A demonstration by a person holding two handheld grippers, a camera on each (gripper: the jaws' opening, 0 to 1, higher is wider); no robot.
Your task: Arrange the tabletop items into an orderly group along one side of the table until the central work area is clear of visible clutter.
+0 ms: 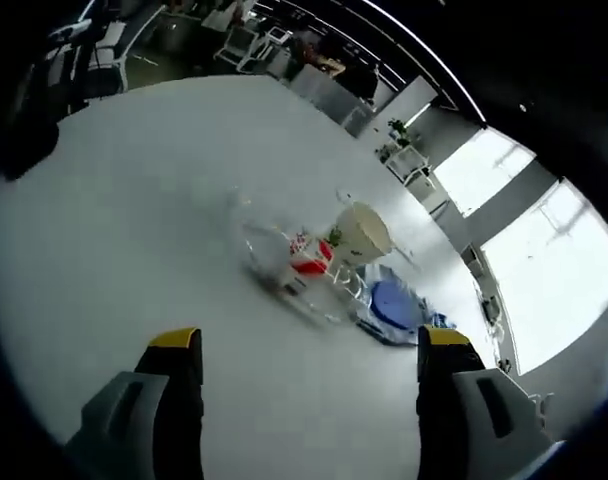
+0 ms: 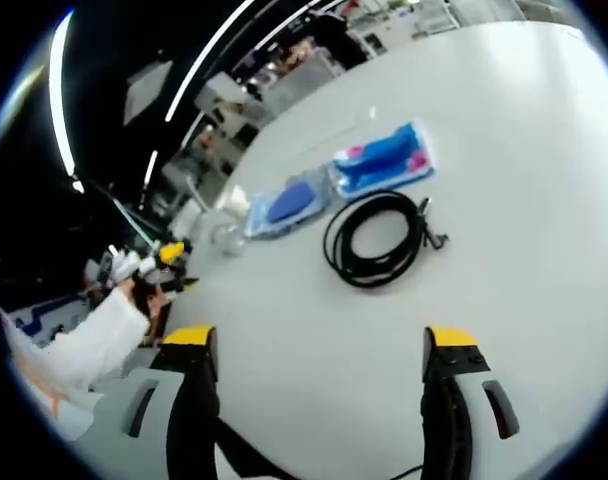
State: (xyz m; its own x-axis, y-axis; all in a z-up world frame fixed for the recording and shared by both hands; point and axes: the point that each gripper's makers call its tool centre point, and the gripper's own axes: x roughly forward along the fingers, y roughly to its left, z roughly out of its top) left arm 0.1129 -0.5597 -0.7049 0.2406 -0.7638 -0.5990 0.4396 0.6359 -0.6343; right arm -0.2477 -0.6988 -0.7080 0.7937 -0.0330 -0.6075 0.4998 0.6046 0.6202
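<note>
1. In the left gripper view, the left gripper (image 1: 309,345) is nearest, low over the white tabletop (image 1: 134,230); its jaws stand wide apart and hold nothing.
2. Ahead of these jaws, a little toward the right, lies a blurred cluster: a clear container (image 1: 274,255) with a red item (image 1: 309,262), a beige cup (image 1: 362,232) tipped on its side, and a blue packet (image 1: 394,305) just beside it.
3. In the right gripper view, the right gripper (image 2: 319,345) also has wide, empty jaws; a coiled black cable (image 2: 376,240) lies straight ahead, apart from the jaws.
4. Behind the cable, two blue packets (image 2: 334,180) lie in a row.
5. I judge the right gripper is nearer to the cable; the left one to the cluster.
</note>
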